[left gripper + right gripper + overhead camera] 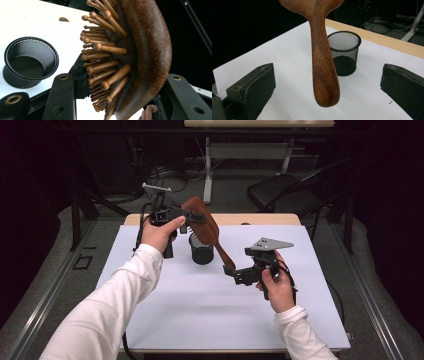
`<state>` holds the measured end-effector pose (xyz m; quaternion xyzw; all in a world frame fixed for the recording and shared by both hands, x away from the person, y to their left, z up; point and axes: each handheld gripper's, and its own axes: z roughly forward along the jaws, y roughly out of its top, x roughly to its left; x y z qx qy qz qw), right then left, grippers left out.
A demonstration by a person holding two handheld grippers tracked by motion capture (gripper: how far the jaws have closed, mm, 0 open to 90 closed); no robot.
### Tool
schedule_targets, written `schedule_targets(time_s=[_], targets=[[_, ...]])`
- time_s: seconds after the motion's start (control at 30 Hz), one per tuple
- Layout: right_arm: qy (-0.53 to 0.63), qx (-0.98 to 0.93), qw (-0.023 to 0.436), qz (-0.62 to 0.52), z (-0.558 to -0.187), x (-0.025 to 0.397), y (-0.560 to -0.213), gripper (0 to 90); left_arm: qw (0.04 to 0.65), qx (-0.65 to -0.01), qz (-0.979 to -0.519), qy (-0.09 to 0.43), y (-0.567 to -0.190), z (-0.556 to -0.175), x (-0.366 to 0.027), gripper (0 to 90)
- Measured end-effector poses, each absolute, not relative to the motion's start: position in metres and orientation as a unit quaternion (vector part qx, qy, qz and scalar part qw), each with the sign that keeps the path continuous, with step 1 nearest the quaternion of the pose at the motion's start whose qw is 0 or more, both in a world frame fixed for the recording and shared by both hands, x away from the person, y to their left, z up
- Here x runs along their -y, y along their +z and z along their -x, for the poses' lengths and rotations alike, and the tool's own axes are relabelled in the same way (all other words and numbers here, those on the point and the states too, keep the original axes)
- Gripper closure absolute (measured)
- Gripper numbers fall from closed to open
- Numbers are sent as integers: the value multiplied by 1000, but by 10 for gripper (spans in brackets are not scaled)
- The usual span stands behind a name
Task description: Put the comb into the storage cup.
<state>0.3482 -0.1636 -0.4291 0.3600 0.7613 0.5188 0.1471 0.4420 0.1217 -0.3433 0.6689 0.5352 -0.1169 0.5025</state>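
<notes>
Right gripper (239,273): jaws spread, brown wooden hairbrush (206,226) handle between them.
Left gripper (186,221): pinching brush head.
Black mesh cup (201,249): beneath brush.

Dark room, black chair (287,190) behind the white-topped table (200,315).
</notes>
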Motion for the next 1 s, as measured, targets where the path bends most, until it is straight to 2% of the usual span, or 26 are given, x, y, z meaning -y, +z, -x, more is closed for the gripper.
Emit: schedule_targets(time_s=[0.37, 1.0], targets=[[520, -760, 147, -360, -346, 164, -429, 0, 498, -535, -673, -114, -343, -442, -120, 499], [522, -758, 148, -362, -346, 165, -430, 0, 478, -522, -702, -76, -337, -439, -116, 501]])
